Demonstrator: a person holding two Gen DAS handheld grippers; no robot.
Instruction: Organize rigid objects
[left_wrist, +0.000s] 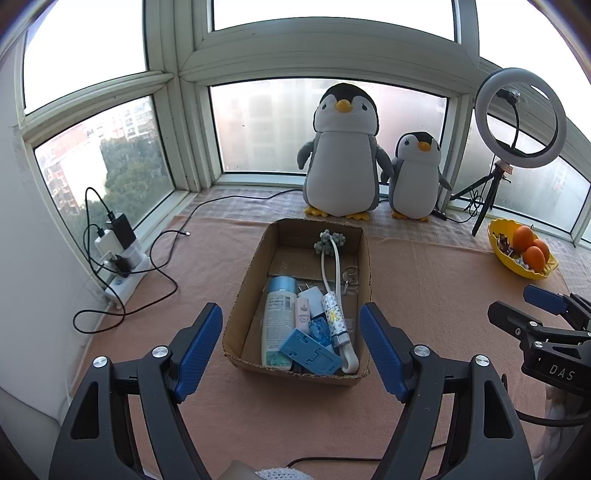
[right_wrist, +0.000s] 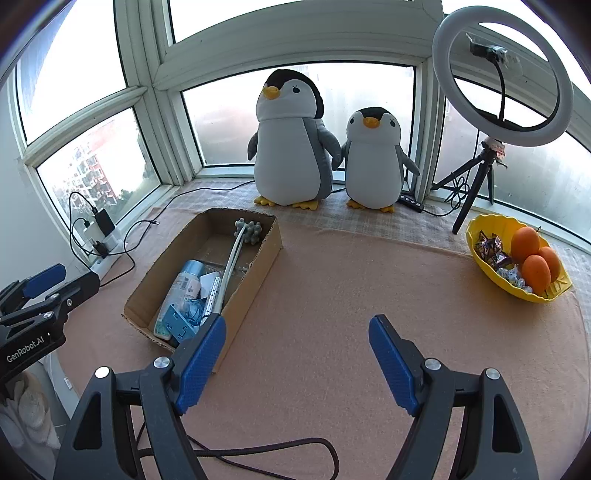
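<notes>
Ahead of the blue-padded left gripper (left_wrist: 291, 347): plain brown cardboard box (left_wrist: 243, 291), pale-blue plastic bracket (left_wrist: 309, 353); rightward, yellow fruit bowl (left_wrist: 496, 254), oranges (left_wrist: 524, 238).

left tongs (left_wrist: 291, 345) and right tongs (right_wrist: 297, 356) both gape wide, empty, angled downward.

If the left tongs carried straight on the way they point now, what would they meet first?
Most likely the cardboard box, at its near end, where a light blue plastic piece lies on top. The left tongs stand open and empty; depth is hard to judge.
</notes>
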